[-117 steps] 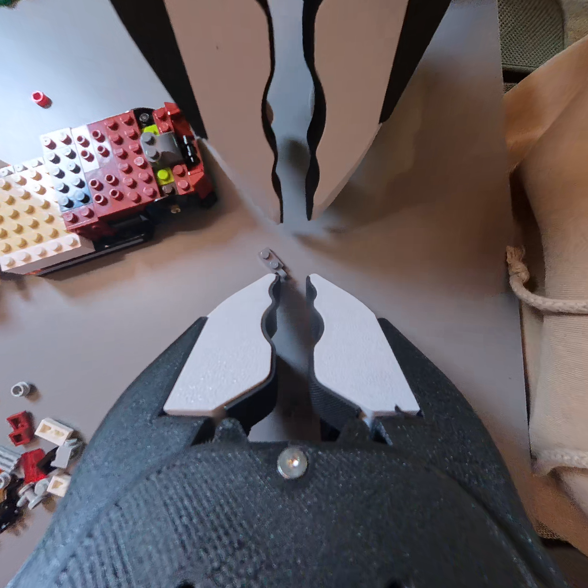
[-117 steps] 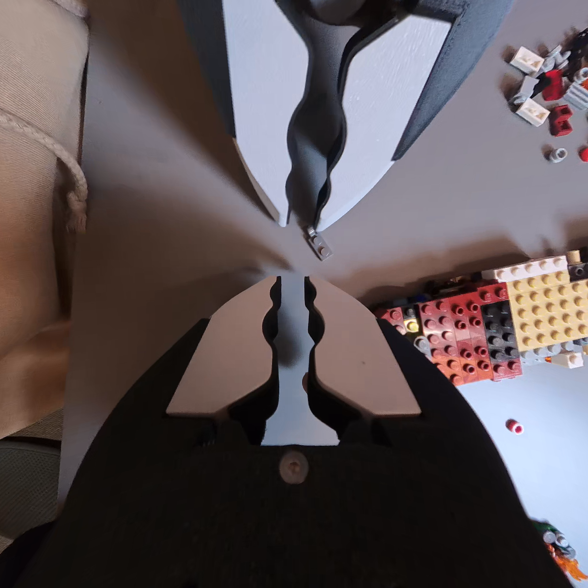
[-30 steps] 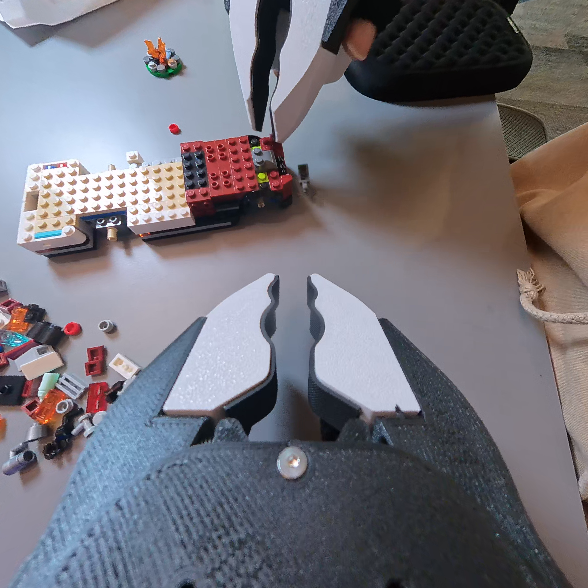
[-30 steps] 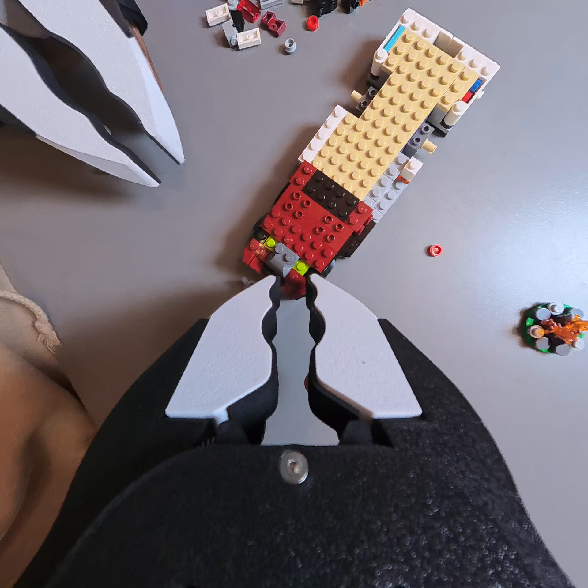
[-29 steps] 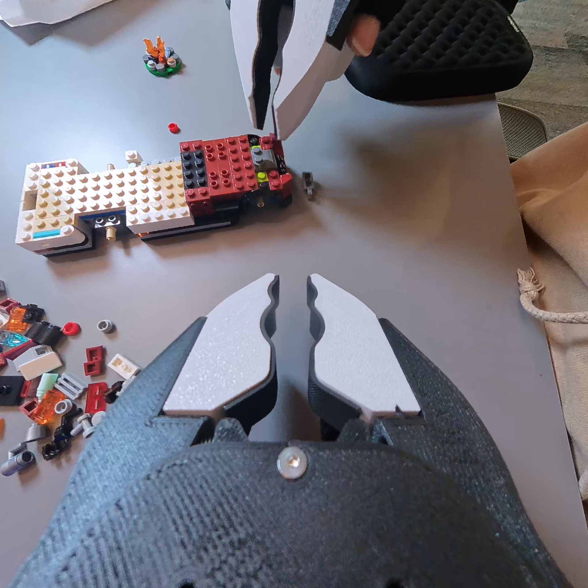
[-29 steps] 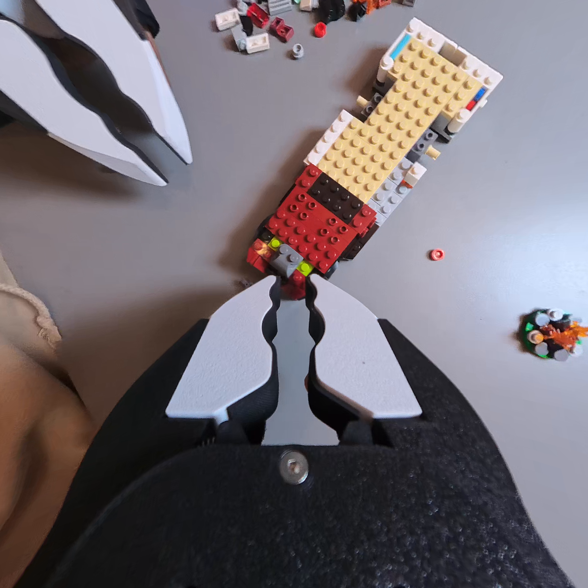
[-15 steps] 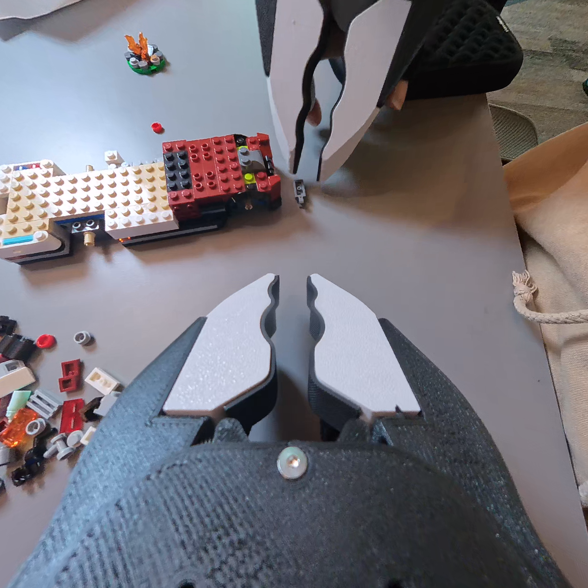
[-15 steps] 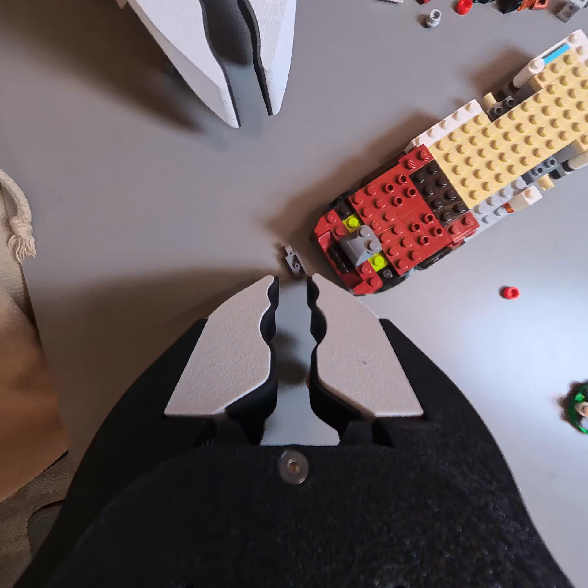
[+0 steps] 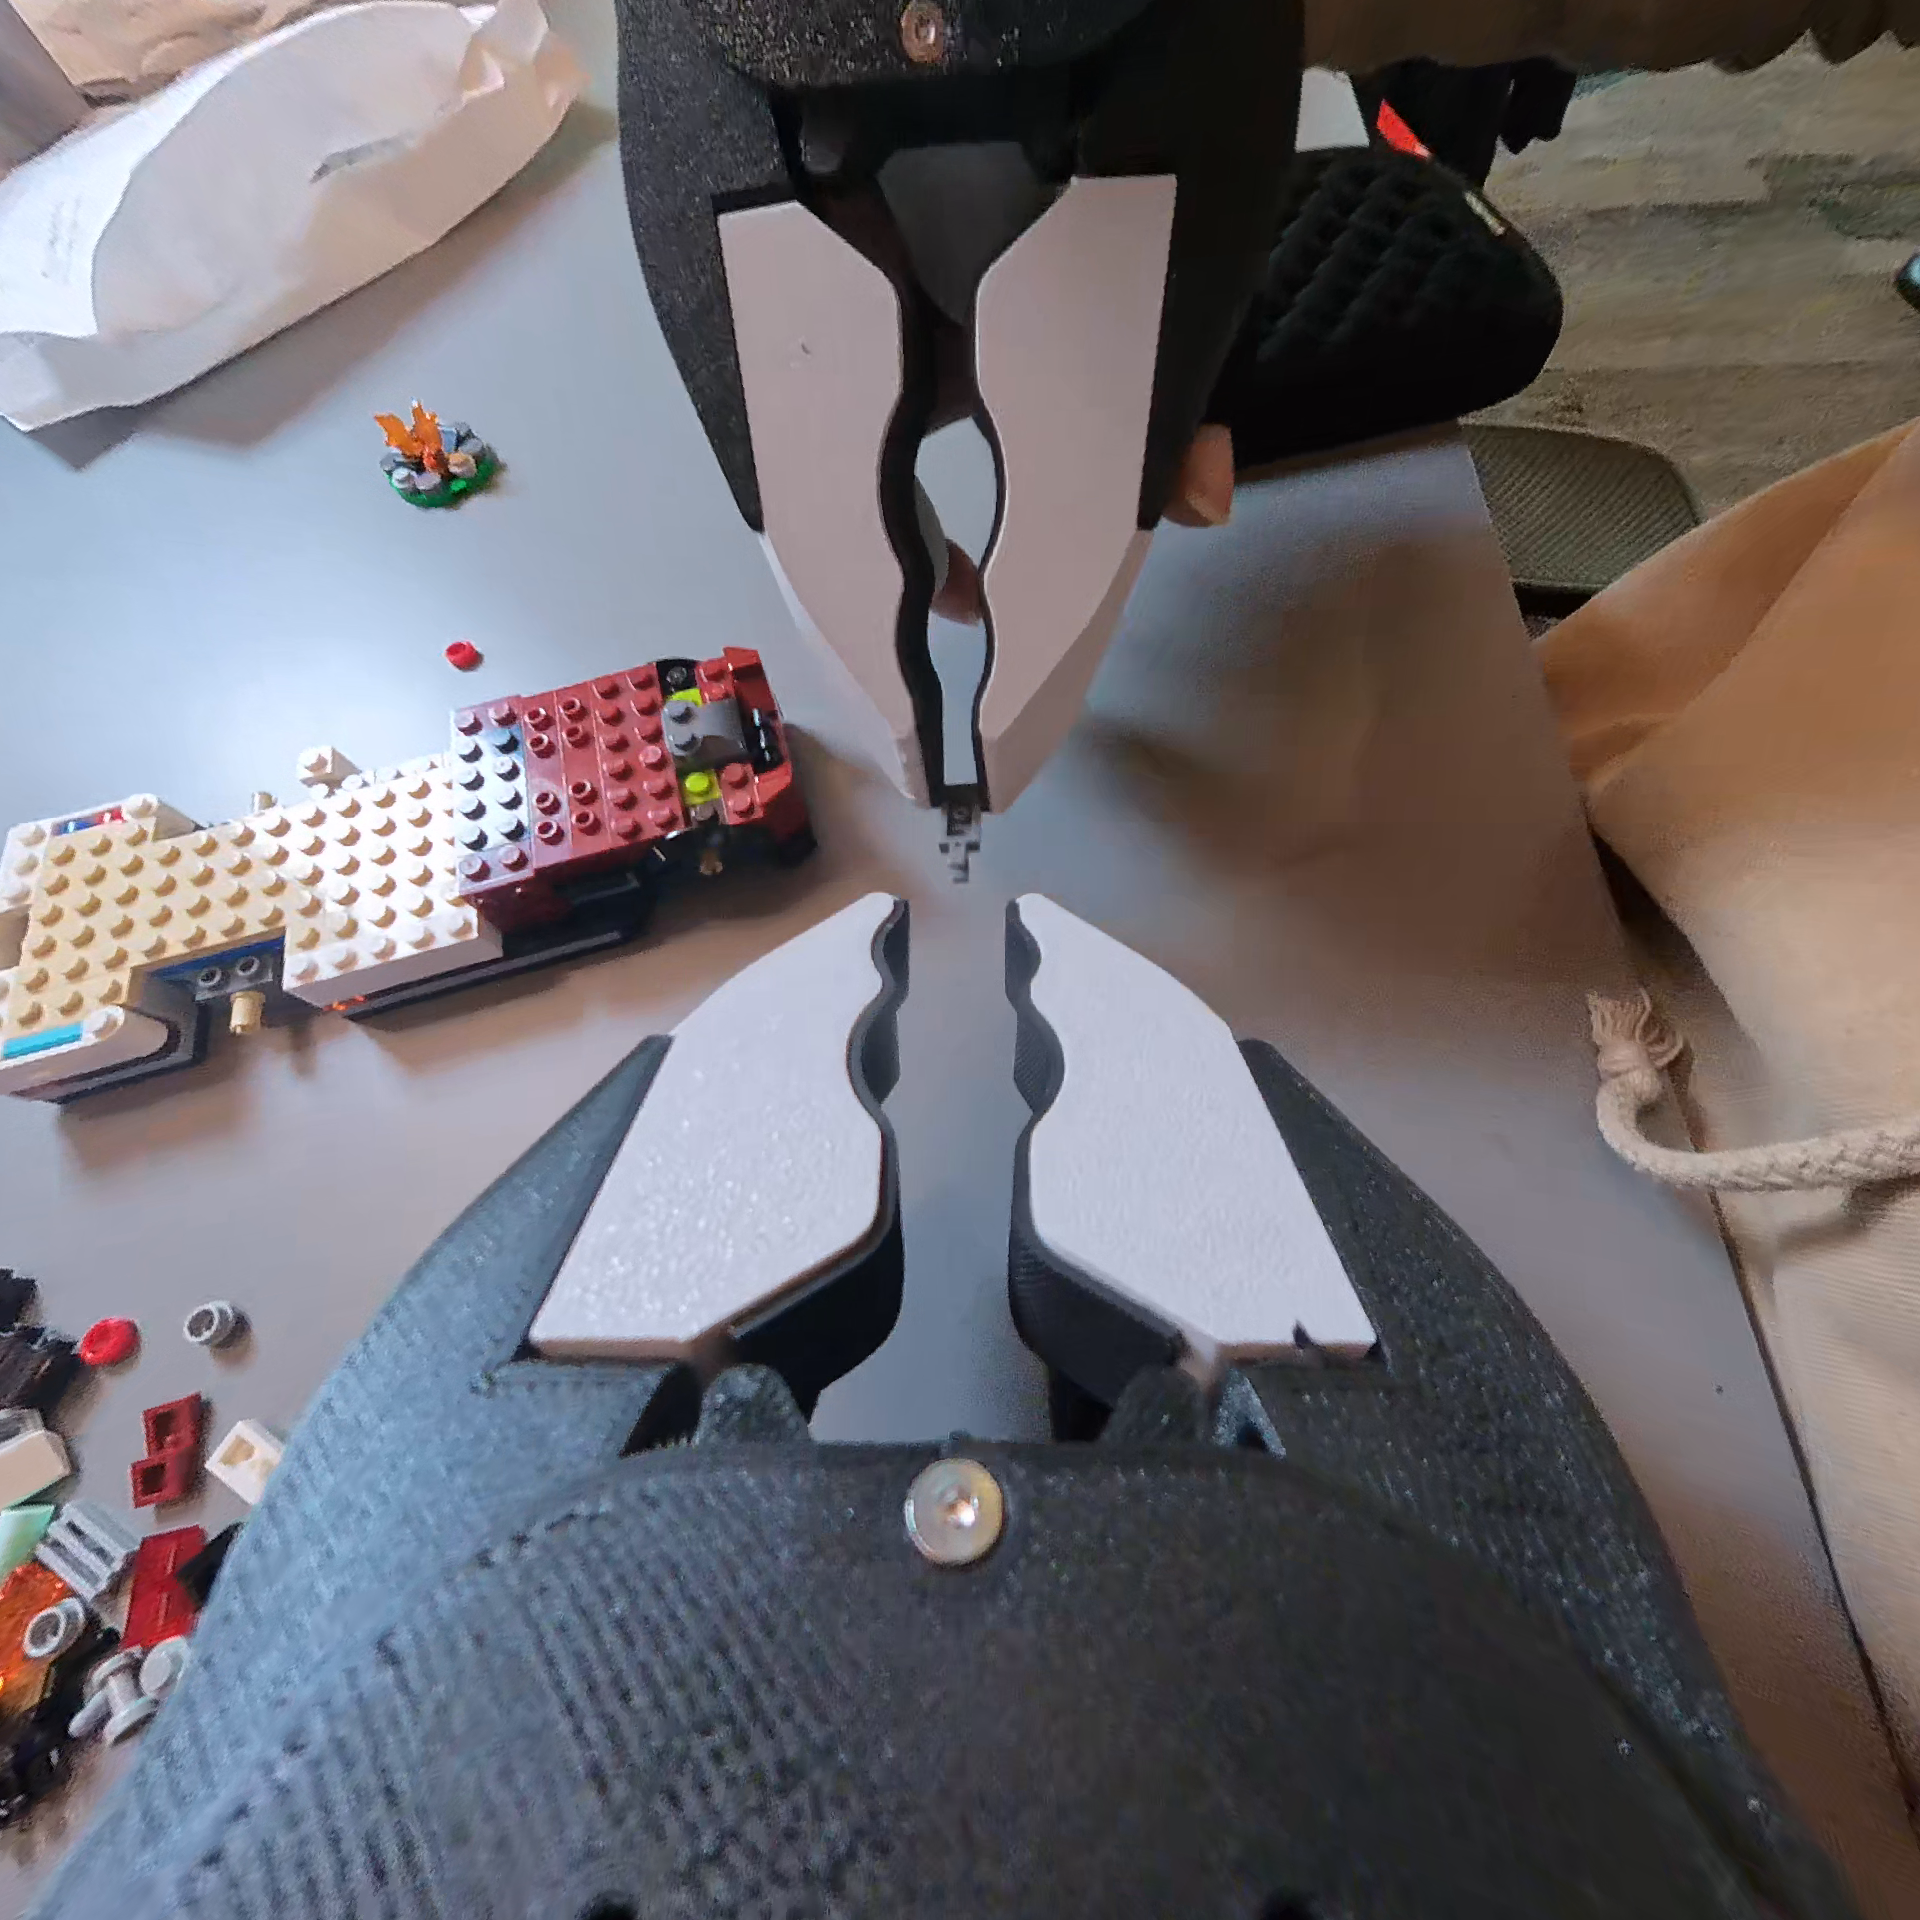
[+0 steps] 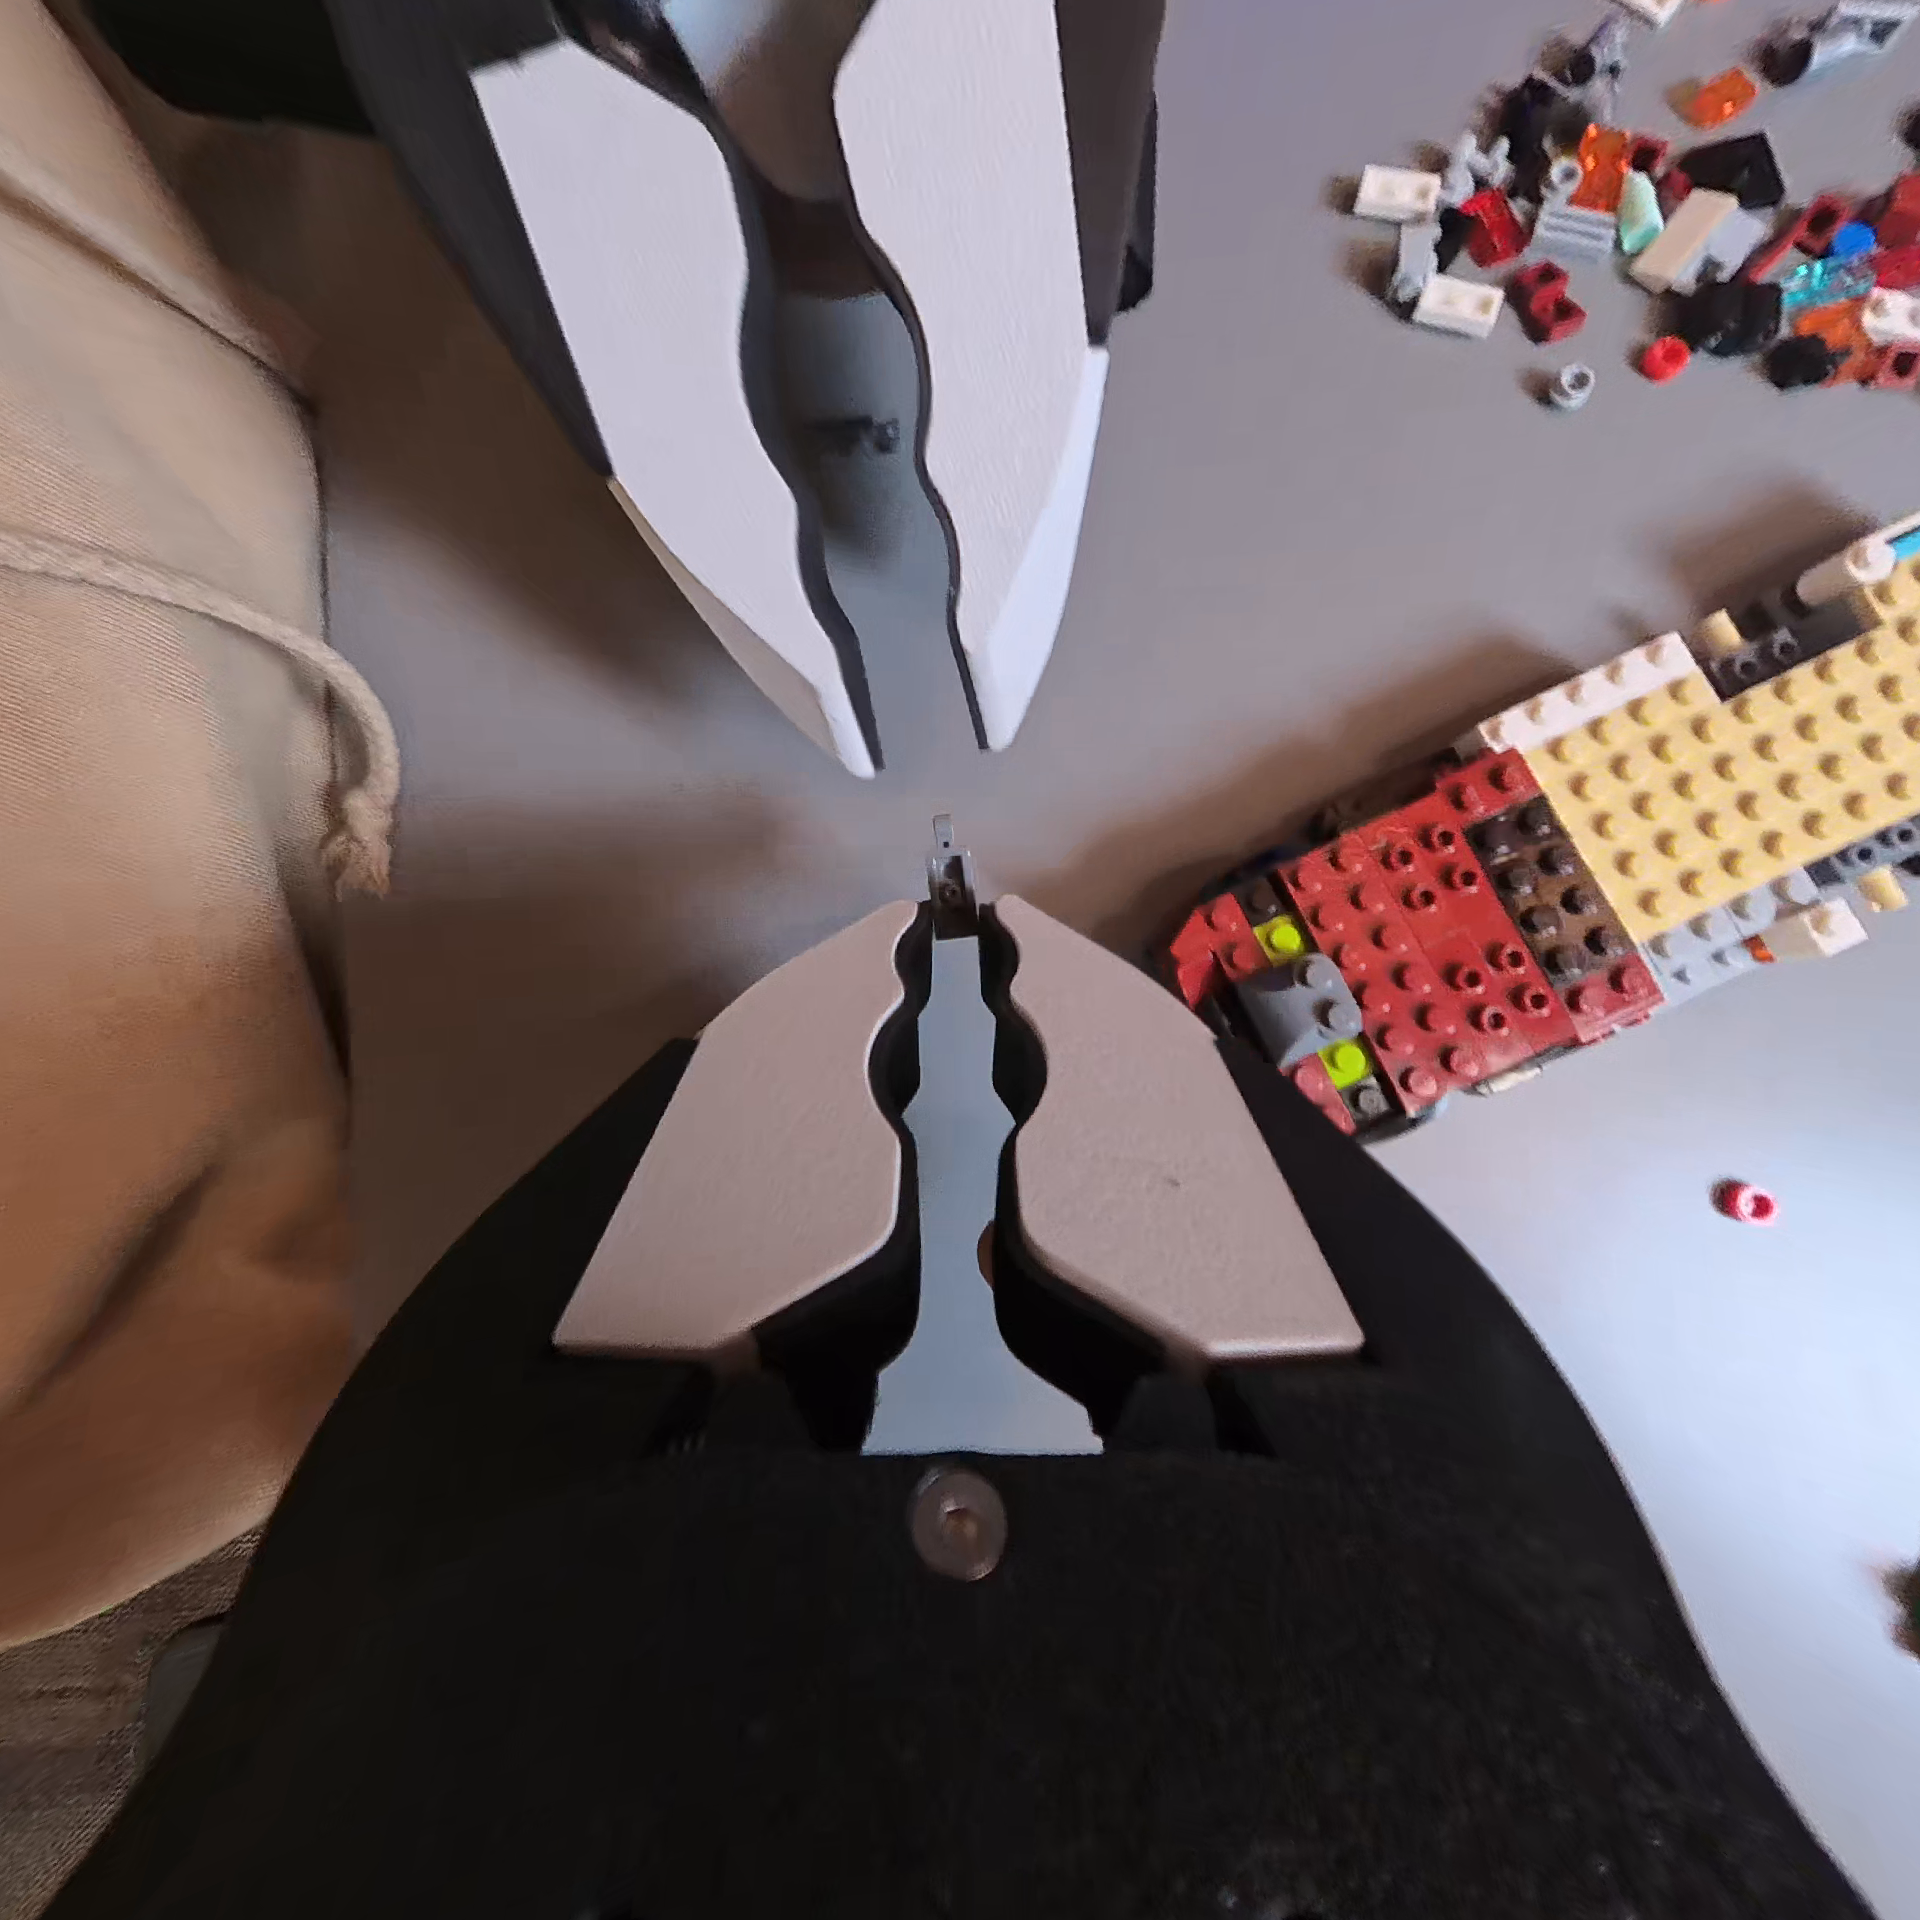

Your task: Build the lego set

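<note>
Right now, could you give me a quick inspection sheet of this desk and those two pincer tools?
Surface: grey table, matte.
Job's things: small grey brick piece; red, tan and white brick model.
Clutter: loose bricks; red stud; campfire piece; white paper bag.
Grippers: right gripper pinches the grey piece; left gripper open, holding nothing.
Cables: nothing seen.
Surroundings: beige drawstring bag, carpet.

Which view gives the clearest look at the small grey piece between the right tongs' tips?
The right wrist view: the small grey piece sits close up at the right tongs, tips closed on its sides. The left wrist view shows it farther off and blurrier, jutting from those tips toward the open left tongs.
</note>
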{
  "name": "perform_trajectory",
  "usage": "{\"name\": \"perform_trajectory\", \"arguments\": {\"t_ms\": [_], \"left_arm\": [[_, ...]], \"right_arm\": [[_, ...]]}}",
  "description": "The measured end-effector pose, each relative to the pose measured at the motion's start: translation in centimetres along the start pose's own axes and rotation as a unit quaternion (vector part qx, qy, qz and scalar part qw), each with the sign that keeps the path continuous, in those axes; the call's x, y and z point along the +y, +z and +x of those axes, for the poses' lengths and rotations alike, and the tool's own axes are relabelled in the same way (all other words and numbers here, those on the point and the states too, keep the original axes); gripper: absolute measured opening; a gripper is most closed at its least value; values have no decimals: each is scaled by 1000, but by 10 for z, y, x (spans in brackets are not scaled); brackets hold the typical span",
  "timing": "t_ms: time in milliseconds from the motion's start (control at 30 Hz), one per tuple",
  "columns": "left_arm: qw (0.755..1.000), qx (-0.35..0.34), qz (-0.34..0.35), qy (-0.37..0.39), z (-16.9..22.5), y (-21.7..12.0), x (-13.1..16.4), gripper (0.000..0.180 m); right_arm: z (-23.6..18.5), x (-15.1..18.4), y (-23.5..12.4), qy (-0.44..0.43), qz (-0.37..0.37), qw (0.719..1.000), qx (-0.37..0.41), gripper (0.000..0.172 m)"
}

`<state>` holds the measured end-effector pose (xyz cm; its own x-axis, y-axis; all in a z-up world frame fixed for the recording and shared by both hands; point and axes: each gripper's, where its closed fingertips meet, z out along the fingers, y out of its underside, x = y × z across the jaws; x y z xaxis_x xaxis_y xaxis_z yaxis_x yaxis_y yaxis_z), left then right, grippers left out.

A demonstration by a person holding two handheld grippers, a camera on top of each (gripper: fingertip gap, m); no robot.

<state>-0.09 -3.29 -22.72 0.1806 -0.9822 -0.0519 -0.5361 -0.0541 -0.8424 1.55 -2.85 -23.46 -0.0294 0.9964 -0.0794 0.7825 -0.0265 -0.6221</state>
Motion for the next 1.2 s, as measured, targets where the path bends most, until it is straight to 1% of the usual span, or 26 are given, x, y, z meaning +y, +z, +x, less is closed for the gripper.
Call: {"name": "perform_trajectory", "arguments": {"t_ms": [167, 300, 567, 633, 667, 733, 800, 867, 933, 1033, 1067, 1133, 1200], "left_arm": [[1000, 10, 23, -15, 4, -3, -8, 11], [999, 18, 20, -19, 6, -5, -8, 5], [999, 24, 27, -28, 6, -6, -10, 4], [997, 37, 43, -48, 6, -9, -14, 3], [995, 45, 58, -73, 5, -11, -18, 3], [982, 84, 97, -140, 4, -18, -28, 3], [959, 122, 143, -213, 0, -26, -39, 3], [928, 166, 184, -279, -4, -34, -50, 3], [893, 212, 209, -338, -5, -39, -56, 3], [857, 256, 227, -386, -4, -41, -60, 3], [851, 264, 227, -394, -3, -41, -61, 3], [844, 275, 229, -400, 0, -41, -62, 3], [839, 280, 230, -405, 0, -41, -63, 3]], "right_arm": [[-6, -12, 1, -17, 4, 1000, -9, 8], [-8, -17, 1, -21, 11, 1000, -11, 8], [-9, -21, -6, -23, 26, 999, -8, 8], [-9, -24, -9, -33, 40, 999, -5, 9], [-9, -27, -12, -42, 56, 998, -2, 9], [-7, -37, -22, -56, 105, 993, 8, 13], [-4, -45, -34, -78, 151, 985, 35, 17], [-5, -53, -43, -104, 194, 974, 58, 17], [-5, -60, -50, -129, 230, 961, 84, 17], [-7, -66, -54, -149, 253, 951, 96, 17], [-7, -66, -54, -153, 252, 951, 95, 16], [-9, -67, -51, -157, 247, 952, 88, 9], [-10, -66, -50, -158, 242, 954, 77, 7]]}}
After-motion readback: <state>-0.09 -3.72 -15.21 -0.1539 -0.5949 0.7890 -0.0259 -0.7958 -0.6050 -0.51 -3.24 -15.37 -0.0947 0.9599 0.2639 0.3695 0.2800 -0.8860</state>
